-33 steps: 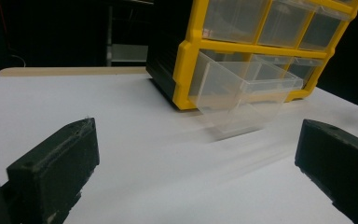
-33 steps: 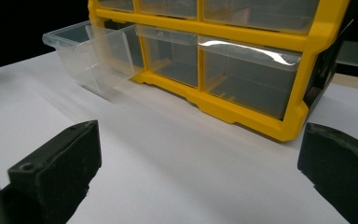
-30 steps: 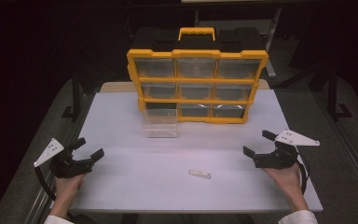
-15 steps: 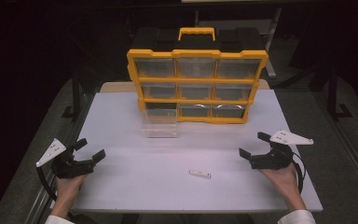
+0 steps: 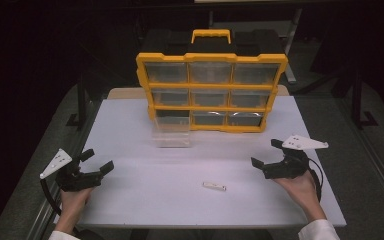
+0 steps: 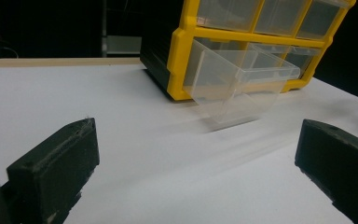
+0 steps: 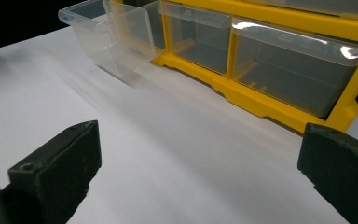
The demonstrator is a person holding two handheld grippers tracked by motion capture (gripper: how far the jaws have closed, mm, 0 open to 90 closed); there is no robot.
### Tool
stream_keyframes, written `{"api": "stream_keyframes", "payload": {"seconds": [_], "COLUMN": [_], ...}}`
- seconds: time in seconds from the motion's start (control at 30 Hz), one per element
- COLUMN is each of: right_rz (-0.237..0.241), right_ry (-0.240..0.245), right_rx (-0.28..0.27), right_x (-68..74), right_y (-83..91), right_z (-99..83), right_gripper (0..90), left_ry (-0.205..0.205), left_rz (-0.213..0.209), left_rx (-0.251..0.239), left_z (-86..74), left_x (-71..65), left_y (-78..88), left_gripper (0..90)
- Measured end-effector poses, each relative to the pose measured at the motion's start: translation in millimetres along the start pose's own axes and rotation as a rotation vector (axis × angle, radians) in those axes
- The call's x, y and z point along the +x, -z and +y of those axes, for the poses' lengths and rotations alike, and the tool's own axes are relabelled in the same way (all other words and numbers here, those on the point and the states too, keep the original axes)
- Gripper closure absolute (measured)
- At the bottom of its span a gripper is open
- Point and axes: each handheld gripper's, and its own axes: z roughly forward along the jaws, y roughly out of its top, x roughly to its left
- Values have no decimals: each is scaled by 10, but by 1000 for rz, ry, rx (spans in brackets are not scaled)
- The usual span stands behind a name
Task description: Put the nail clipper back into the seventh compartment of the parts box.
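Note:
A yellow organizer [image 5: 211, 90] with clear drawers stands upright at the back of the white table [image 5: 130, 125]. Its bottom-left drawer [image 5: 171, 132] is pulled out and tilts down onto the table; it looks empty [image 6: 242, 88] [image 7: 107, 32]. A small white strip [image 5: 214, 186] lies flat on the table near the front, right of centre. My left gripper [image 5: 96, 161] rests at the front left, open, nothing between its jaws. My right gripper [image 5: 265, 154] is at the front right, open and empty, with the strip a short way to its left.
A yellow carry handle [image 5: 211, 34] tops the organizer. The other drawers [image 7: 289, 65] sit closed in their slots. Dark floor and stand legs [image 5: 357, 100] surround the table, whose front edge [image 5: 190, 225] lies just ahead of the person's hands.
Both grippers have shifted slightly; the right one moved a little forward and down toward the table. The strip and the drawer have not moved.

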Motion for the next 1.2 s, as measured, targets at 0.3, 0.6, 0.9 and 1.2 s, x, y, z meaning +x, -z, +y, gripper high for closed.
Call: {"api": "stream_keyframes", "payload": {"seconds": [0.3, 0.6, 0.9, 1.2], "right_rz": [25, 62, 92, 117], "right_ry": [25, 44, 64, 100], "right_rx": [18, 56, 96, 145], "right_x": [64, 132, 192, 259], "right_y": [-81, -205, -294, -404], "right_z": [93, 158, 217, 251], "right_gripper": [0, 0, 0, 0], "left_ry": [2, -6, -2, -2], "left_rz": [-3, -5, -8, -9], "left_rx": [4, 15, 12, 15], "left_z": [-6, -7, -9, -11], "left_x": [-9, -11, -18, -19], "left_y": [-4, -11, -17, -20], "left_gripper": [0, 0, 0, 0]}}
